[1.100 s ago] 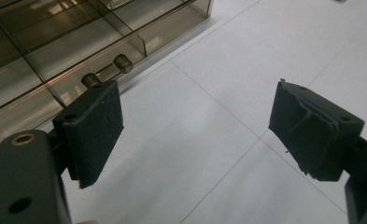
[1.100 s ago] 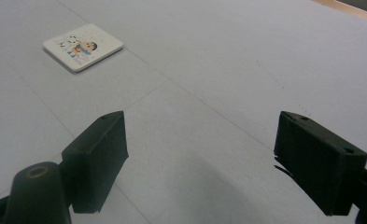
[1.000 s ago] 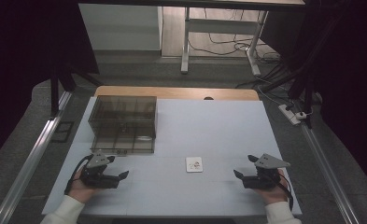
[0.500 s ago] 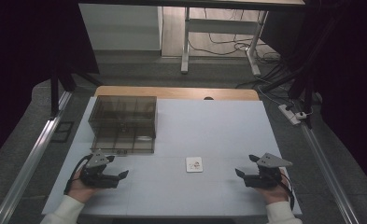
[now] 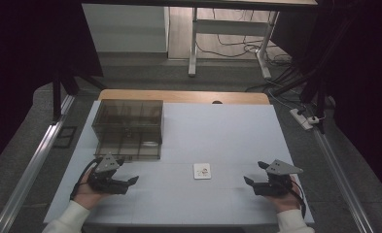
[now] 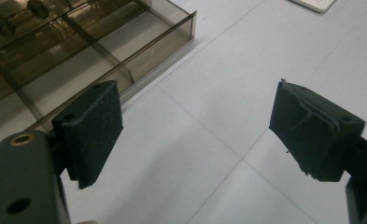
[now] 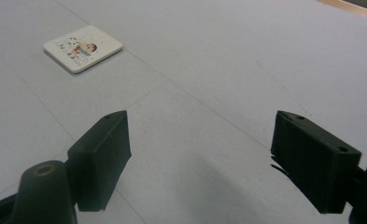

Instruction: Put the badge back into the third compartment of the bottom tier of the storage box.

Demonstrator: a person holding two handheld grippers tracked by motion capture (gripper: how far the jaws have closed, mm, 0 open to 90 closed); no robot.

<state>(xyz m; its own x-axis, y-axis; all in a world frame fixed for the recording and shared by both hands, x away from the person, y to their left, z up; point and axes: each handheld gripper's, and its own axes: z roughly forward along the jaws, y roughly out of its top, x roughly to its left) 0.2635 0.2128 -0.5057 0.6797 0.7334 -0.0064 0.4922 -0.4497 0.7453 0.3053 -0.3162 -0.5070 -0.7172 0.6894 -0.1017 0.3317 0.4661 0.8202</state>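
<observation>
With both the left gripper point(image 5: 130, 182) and right gripper point(image 5: 248, 181) sitting wide and empty, the small picture card point(image 5: 202, 171) is lying between them, nearer the right, so approaching low and squarely seems wisest.

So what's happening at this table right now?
A person holds a gripper in each hand near the front edge of a white table. Both the left gripper and the right gripper are open and hold nothing. Between them lies a small picture card, untouched. A smoky clear compartment box sits behind the left gripper. Nothing has been picked up yet.
</observation>
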